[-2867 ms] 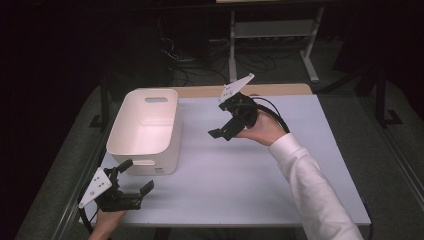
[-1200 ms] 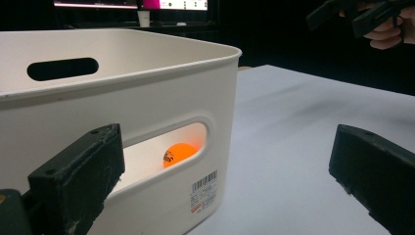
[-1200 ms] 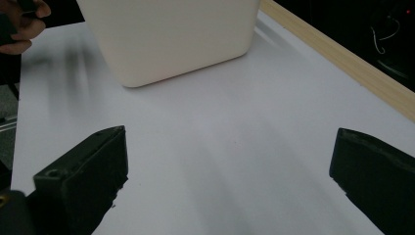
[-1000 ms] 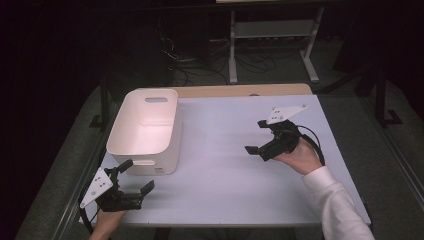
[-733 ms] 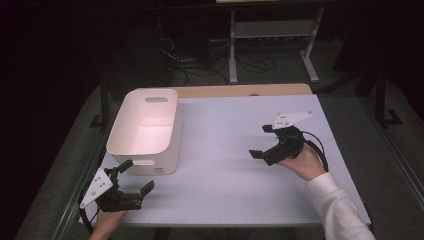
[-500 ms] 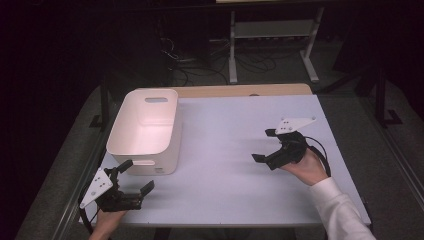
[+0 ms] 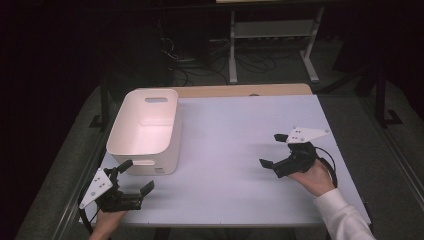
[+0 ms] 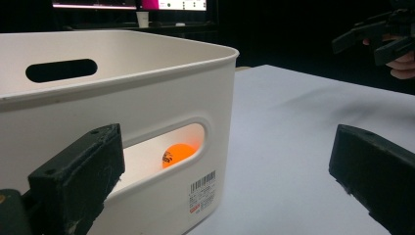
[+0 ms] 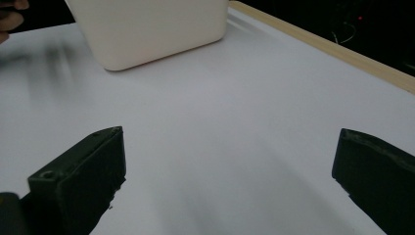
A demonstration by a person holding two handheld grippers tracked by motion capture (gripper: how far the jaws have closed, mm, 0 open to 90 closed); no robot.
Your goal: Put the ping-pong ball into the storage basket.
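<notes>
Your orange ball [image 8: 177, 154] already sits inside the white bin [image 7: 145, 131] — both grippers, left [image 7: 131, 179] and right [image 7: 274, 150], gape empty; nothing looks left.

The right tool [image 9: 227, 181] (jaws wide apart) hovers over the white table [image 9: 254, 122], facing the bin [image 9: 147, 29].
</notes>
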